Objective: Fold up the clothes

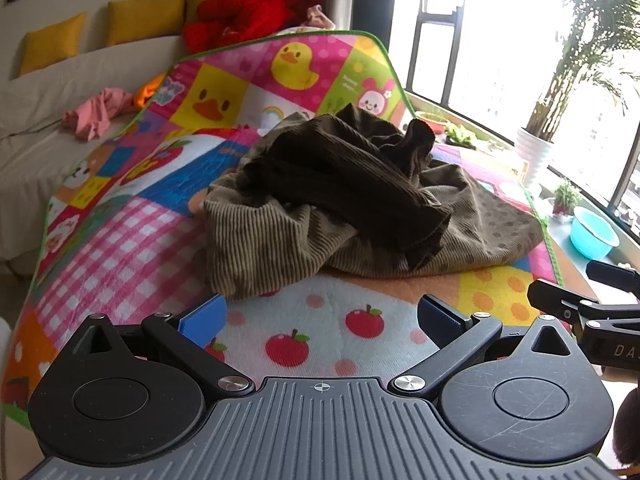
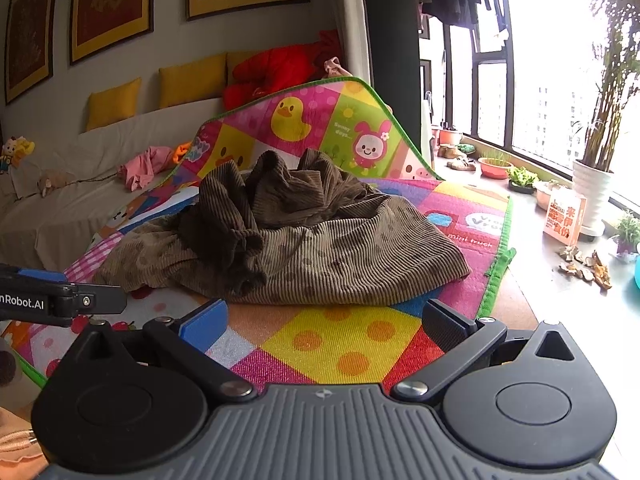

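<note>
Brown corduroy garment (image 1: 352, 200) heaped in the middle of the patterned mat (image 1: 132, 232), left gripper (image 1: 320, 320) and right gripper (image 2: 324, 324) held near the mat's front edge, jaws spread wide, nothing gripped

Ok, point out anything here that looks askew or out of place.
The brown corduroy garment lies crumpled in a heap on the cartoon play mat, not spread flat. The mat's far edge curls up instead of lying flat. Dried leaves are scattered on the sill. Both grippers are open and empty.
</note>
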